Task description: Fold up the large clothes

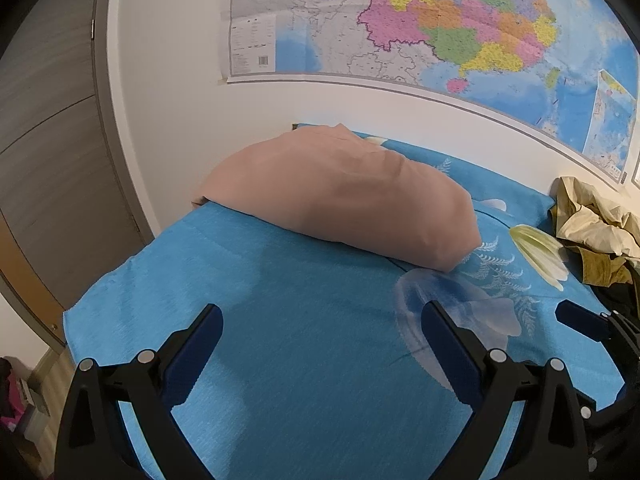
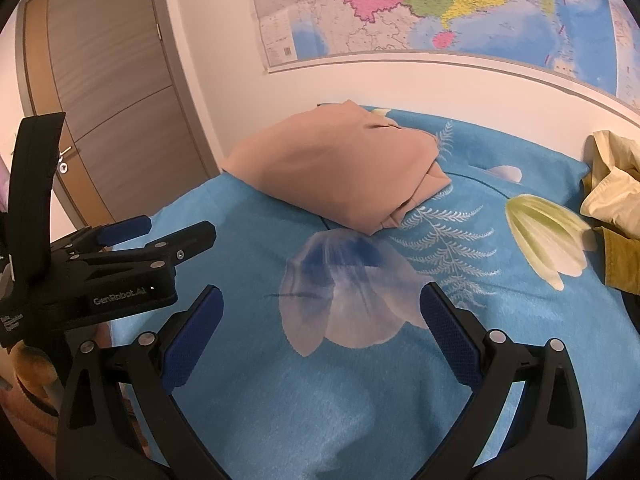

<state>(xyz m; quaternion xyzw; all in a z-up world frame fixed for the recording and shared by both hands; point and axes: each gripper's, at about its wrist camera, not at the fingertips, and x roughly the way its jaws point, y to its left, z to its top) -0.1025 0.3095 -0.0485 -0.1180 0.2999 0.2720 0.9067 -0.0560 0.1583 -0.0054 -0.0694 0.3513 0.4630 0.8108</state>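
Hovering over the bed (image 1: 280, 320), I hold both hand-held grippers, left (image 1: 322, 322) and right (image 2: 322, 302), spread wide and empty. That crumpled yellow garment (image 2: 612, 184) looks soft, light and floppy, so I'd pinch it at an edge.

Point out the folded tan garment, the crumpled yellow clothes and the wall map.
Folded tan garment (image 2: 336, 168): right wrist view, middle of its smooth top layer.
Crumpled yellow clothes (image 1: 596, 224): left wrist view, pale upper folds of the heap.
Wall map (image 1: 400, 20): left wrist view, pink region near its centre.
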